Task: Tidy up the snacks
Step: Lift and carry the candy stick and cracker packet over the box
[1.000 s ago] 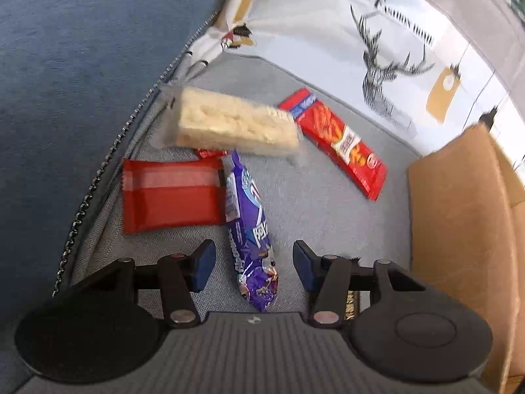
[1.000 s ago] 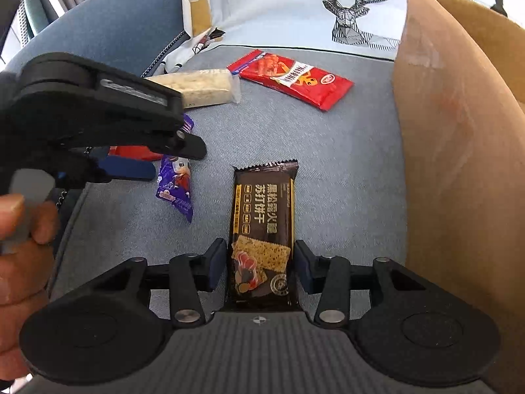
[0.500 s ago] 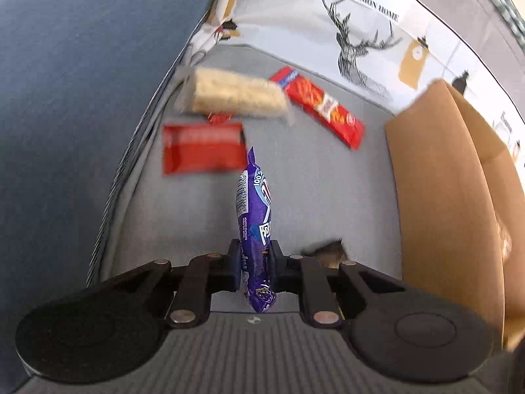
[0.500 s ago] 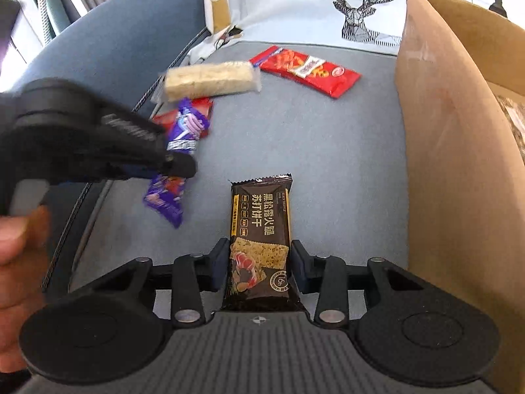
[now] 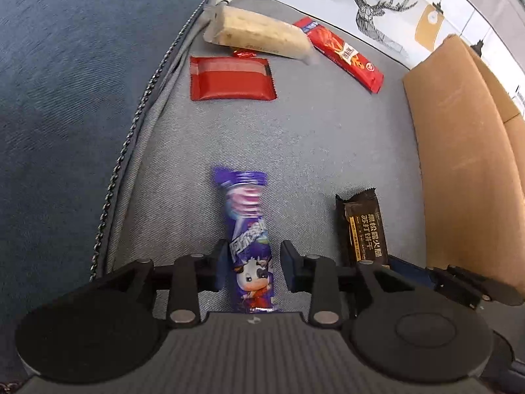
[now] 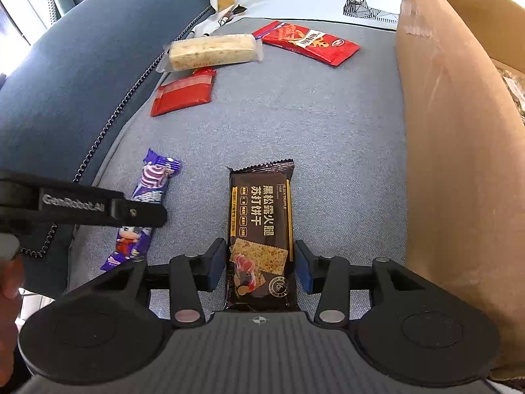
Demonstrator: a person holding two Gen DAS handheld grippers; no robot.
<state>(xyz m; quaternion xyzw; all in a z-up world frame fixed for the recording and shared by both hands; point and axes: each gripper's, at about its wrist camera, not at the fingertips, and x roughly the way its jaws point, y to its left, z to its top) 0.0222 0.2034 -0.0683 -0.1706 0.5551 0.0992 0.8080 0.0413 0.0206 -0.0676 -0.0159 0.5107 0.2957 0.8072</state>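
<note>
Lining up snacks on the sofa seat, purple and dark packets set side by side.

Left gripper (image 5: 252,271) jaws opening, clear of purple packet (image 5: 248,236) at lower centre; right gripper (image 6: 259,264) jaws opening around dark cracker packet (image 6: 261,226). Next, probably: retreat, then fetch red wrapper (image 5: 231,78) at upper frame.

Both grippers (image 5: 251,271) (image 6: 260,264) blk plastic w/ blue pads, silver screws, ribbed housing.

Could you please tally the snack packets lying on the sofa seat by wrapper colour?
Red: 2, a flat packet and a long printed one
Purple: 1
Dark brown: 1
Clear, pale bar: 1
Total: 5; a small red scrap is not counted.
</note>
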